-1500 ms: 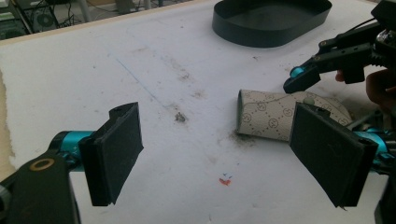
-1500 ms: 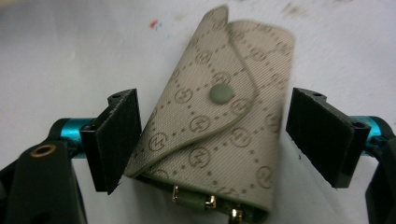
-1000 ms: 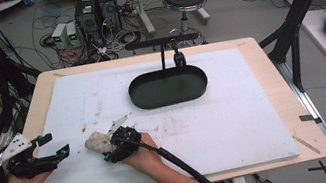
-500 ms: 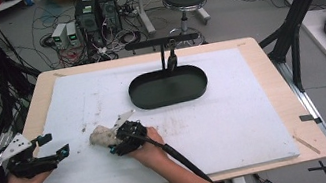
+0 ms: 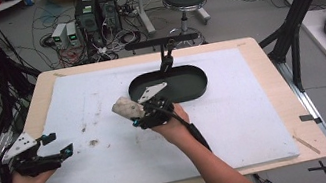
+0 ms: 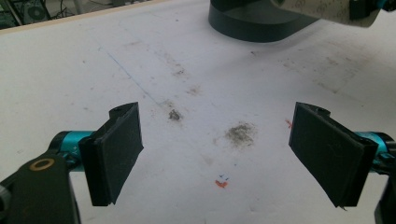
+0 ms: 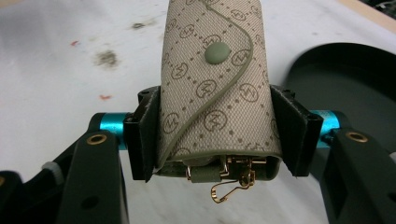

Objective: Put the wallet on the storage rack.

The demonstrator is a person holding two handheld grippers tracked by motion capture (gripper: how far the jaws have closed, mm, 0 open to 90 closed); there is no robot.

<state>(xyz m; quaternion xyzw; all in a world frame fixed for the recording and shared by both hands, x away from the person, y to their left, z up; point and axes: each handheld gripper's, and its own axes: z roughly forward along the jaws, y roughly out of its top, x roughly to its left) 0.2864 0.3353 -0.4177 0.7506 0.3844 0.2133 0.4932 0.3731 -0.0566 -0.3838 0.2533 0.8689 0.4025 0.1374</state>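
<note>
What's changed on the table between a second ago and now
The right gripper, its jaws just closing onto the beige key pouch, has lifted it off the white mat and carried it toward the black tray. The left gripper stayed put, open and empty; the tray hasn't moved.

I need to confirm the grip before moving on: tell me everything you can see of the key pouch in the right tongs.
The key pouch is a small beige woven-looking case printed with brown round logos and dots, edged in grey-green piping. A curved flap closes with a grey-green snap button. Gold metal key hooks poke out of its open end, nearest the camera. The right tongs clamp it across its sides, near that end, with both pads pressing on it. In the high view it is lifted off the white mat, just left of the dark oval tray.
</note>
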